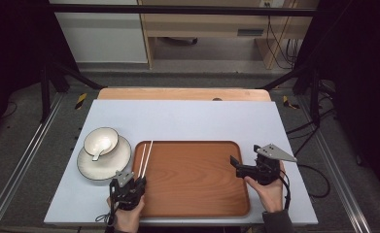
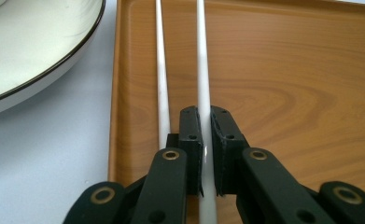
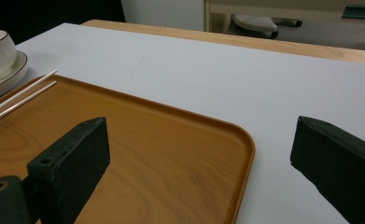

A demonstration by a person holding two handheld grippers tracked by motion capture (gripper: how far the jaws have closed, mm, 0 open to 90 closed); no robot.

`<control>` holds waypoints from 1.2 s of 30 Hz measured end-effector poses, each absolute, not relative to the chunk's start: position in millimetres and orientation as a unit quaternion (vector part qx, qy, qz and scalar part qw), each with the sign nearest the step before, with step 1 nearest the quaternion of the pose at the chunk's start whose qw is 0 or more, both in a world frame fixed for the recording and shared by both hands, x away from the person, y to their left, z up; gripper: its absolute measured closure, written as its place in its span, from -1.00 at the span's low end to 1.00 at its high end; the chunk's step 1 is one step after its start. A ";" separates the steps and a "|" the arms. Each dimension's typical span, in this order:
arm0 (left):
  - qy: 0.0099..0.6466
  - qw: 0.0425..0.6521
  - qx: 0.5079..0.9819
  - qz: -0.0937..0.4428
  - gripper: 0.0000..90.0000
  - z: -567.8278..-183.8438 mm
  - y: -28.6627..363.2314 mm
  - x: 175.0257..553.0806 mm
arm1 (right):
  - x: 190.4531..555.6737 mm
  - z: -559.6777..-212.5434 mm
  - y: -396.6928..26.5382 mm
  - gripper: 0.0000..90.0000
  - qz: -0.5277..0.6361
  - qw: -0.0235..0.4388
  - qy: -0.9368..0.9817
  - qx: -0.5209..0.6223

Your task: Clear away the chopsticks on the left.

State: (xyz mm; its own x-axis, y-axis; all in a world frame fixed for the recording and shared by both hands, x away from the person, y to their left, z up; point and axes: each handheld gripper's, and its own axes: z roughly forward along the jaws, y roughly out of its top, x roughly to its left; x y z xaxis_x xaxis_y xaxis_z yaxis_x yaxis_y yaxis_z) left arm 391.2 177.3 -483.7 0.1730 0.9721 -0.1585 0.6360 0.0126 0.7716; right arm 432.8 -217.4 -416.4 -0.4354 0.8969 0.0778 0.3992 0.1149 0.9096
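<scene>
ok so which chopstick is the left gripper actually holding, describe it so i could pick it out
Start at the wooden tray in the middle of the table. Two white chopsticks lie along its left edge, next to the plate with the bowl. The held chopstick is the one farther from the plate, pinched between the left gripper; its neighbour lies free outside the jaws.

L gripper (image 1: 138,182) jaws clamped, low, pointing fwd; R gripper (image 1: 243,158) jaws wide apart.
</scene>
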 end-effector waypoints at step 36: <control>0.531 0.440 0.690 0.220 0.55 -452.2 179.2 392.8 | 431.4 -414.6 -220.0 -0.89 0.482 0.264 0.694 0.466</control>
